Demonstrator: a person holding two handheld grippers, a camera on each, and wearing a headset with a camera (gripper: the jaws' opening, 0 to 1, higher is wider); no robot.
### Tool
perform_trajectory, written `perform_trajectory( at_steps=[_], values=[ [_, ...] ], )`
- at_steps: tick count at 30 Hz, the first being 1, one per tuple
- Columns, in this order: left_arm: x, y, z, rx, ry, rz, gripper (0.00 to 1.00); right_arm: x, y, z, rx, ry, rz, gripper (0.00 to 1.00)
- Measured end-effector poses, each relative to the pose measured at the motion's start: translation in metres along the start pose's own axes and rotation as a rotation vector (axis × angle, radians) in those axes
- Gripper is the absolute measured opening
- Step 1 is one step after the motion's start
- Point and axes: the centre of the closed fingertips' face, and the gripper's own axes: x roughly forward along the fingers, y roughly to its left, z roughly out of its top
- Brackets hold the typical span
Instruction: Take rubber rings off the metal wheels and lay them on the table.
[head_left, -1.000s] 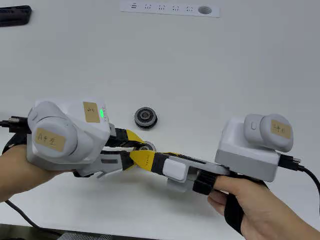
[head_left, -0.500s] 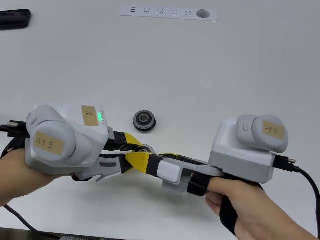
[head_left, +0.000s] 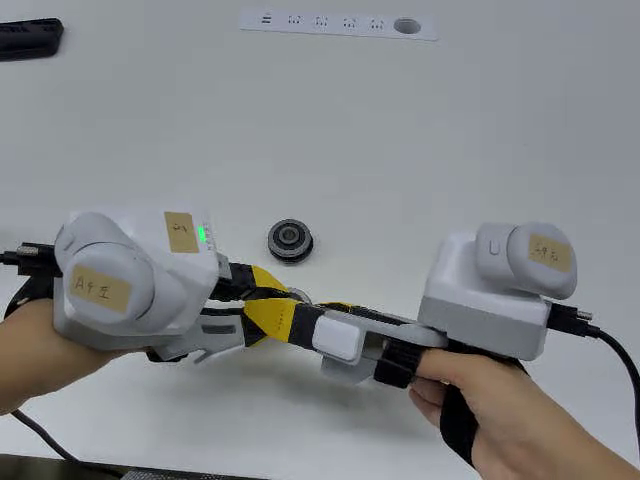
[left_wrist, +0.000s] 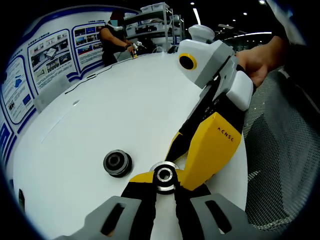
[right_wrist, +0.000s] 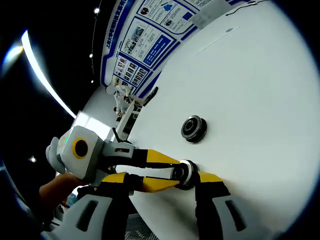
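A small metal wheel (left_wrist: 164, 176) hangs just above the white table (head_left: 450, 150), held between both grippers. My left gripper (left_wrist: 164, 181) is shut on it from the left side (head_left: 287, 298). My right gripper (right_wrist: 186, 178) comes in from the right (head_left: 272, 314), and its yellow fingers (left_wrist: 212, 150) close on the same wheel (right_wrist: 186, 173); the jaws hide whether its rubber ring is in place. A second wheel (head_left: 290, 240) with a black rubber ring lies flat on the table just beyond the jaws, also in the left gripper view (left_wrist: 118, 163) and the right gripper view (right_wrist: 193, 128).
A white power strip (head_left: 340, 22) lies at the far edge, and a dark object (head_left: 28, 35) sits at the far left. Cables trail from both grippers. The table's near edge runs just under my hands. A person (left_wrist: 112, 40) stands far behind the table.
My right gripper has slid slightly left and its body has tipped a little, still meeting the left jaws at the held wheel. The wheel on the table has not moved.
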Motion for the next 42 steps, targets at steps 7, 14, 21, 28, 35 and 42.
perform_trajectory(
  at_steps=[7,14,21,28,35,42],
  values=[
    [0.0,0.0,0.0,0.001,0.001,-0.002,0.13,-0.002,0.0,0.0,0.008,-0.005,0.002,0.54],
    [0.001,-0.001,0.0,0.002,0.001,-0.002,0.13,-0.004,0.001,0.001,0.011,-0.011,0.006,0.54],
    [0.001,-0.001,0.0,0.003,0.002,-0.002,0.13,-0.005,0.002,0.002,0.02,-0.016,0.009,0.52],
    [0.001,-0.001,0.0,0.002,0.002,-0.002,0.13,-0.005,0.0,0.001,0.018,-0.014,0.005,0.49],
    [0.001,-0.001,0.0,0.001,0.001,-0.003,0.13,-0.005,-0.017,0.003,0.05,-0.029,-0.027,0.32],
    [0.001,-0.001,-0.001,-0.002,0.0,-0.001,0.13,-0.005,-0.032,0.002,0.061,-0.031,-0.08,0.12]
  ],
)
